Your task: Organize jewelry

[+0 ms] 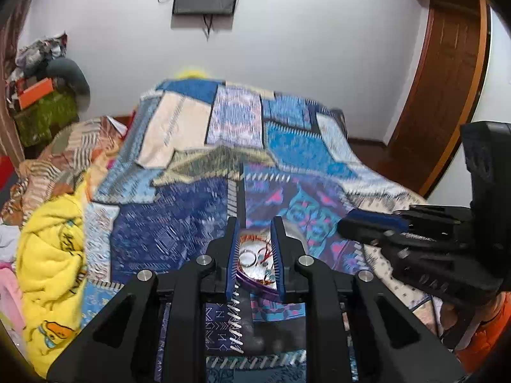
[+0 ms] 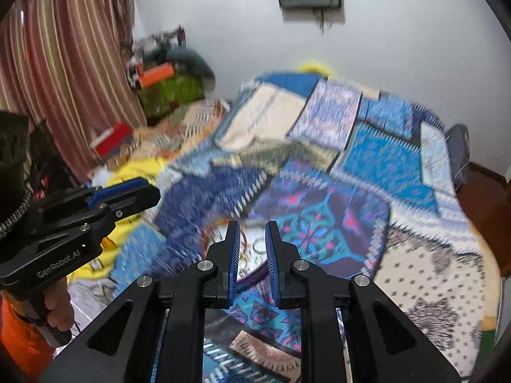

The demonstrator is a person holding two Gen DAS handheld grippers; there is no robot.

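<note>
Two grippers hover over a bed covered by a patchwork quilt [image 1: 287, 146]. The left gripper [image 1: 255, 249] has its jaws parted, framing a purple-rimmed tray [image 1: 255, 282] that lies on the quilt near the bed's near edge; silver rings [image 1: 247, 258] and an orange bangle [image 1: 252, 238] lie in the tray. The right gripper [image 2: 253, 249] has its jaws parted too, above the same tray [image 2: 252, 279]. A yellow blanket [image 1: 51, 255] is bunched along the bed's left edge.

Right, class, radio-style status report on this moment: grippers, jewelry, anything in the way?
Left gripper open, empty. Right gripper open, empty. Jewelry tray on bedspread, rings inside. Nothing in the way.
</note>
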